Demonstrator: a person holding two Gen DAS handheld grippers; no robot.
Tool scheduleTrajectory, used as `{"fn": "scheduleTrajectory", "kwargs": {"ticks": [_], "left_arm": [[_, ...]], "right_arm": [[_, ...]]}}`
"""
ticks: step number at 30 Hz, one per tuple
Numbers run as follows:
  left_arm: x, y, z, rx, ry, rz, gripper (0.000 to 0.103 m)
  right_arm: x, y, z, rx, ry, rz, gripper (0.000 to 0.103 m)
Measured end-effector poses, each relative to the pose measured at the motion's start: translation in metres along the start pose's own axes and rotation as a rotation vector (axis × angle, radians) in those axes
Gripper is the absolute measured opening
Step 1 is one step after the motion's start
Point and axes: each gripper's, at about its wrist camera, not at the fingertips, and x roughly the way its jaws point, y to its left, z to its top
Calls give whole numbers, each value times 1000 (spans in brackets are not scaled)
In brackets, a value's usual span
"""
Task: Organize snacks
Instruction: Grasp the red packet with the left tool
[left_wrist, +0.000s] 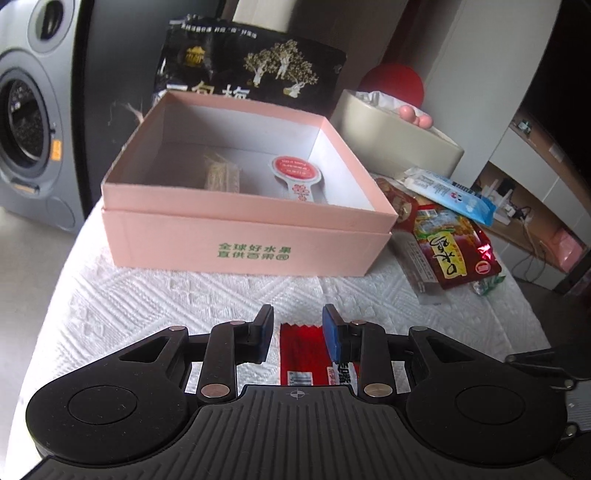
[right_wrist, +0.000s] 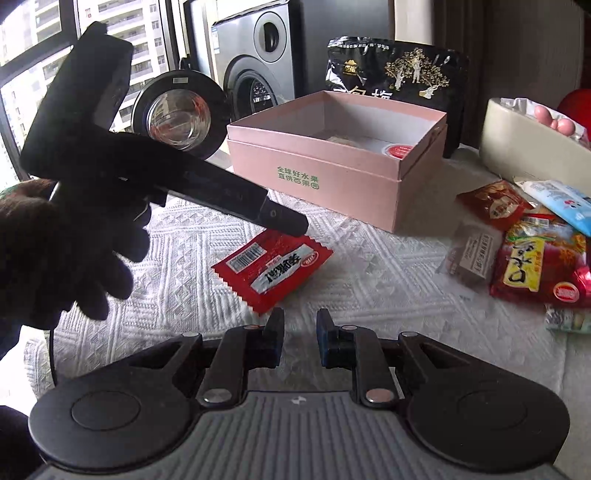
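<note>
A red snack packet (left_wrist: 301, 349) (right_wrist: 273, 267) sits between the pads of my left gripper (left_wrist: 297, 325), which is shut on it just above the white cloth. In the right wrist view a gloved hand (right_wrist: 66, 251) holds that left gripper (right_wrist: 291, 223) over the packet's far edge. The open pink box (left_wrist: 251, 243) (right_wrist: 332, 184) stands behind it, with a round red-labelled packet (left_wrist: 295, 170) and a pale snack (left_wrist: 221, 177) inside. My right gripper (right_wrist: 300, 325) hovers over bare cloth near the packet. Its jaws are close together with a small gap and nothing between them.
More snacks lie right of the box: a red-and-yellow bag (right_wrist: 535, 266), a blue-white packet (right_wrist: 565, 203), a brown bar (right_wrist: 469, 258). A black bag (right_wrist: 399, 66) stands behind the box, a cream bin (right_wrist: 524, 147) at the right, a washing machine (right_wrist: 258, 55) beyond the table.
</note>
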Motion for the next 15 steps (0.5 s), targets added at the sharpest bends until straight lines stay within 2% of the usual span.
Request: {"fn": "scheduleTrajectory", "kwargs": {"ticks": [1,2,3,4,5,7,9,11,13,15], "left_arm": [[-6,-7,-1,40,-11,26,33],[-12,-16,-4,90,-12,42,33],[-17,-24,-8,140,-5,41,33],[-20,-32,-12,182,8,39,33],[-20,-41,-17,228,28,47,34],[-15,-52,-25,280,64,70,34],[-7,-56,-31,285,81,86,35],[-4,-62,-32,306,77,94,39],[-2,-65,-30,304,92,63,61],[1,-66,-30,294,103,25,74]], "right_arm": [[-7,-5,-3,10,-18,-47,25],[-12,-10,-8,20,-37,-100,37],[-18,-17,-13,37,-60,-172,44],[-21,-24,-18,56,-77,-227,58],[-24,-33,-23,78,-88,-275,63],[-26,-49,-33,121,-85,-343,63],[-27,-63,-42,185,-67,-355,63],[-32,-72,-48,248,-80,-324,66],[-32,-75,-49,255,-77,-302,73],[-29,-73,-49,237,-68,-298,78]]}}
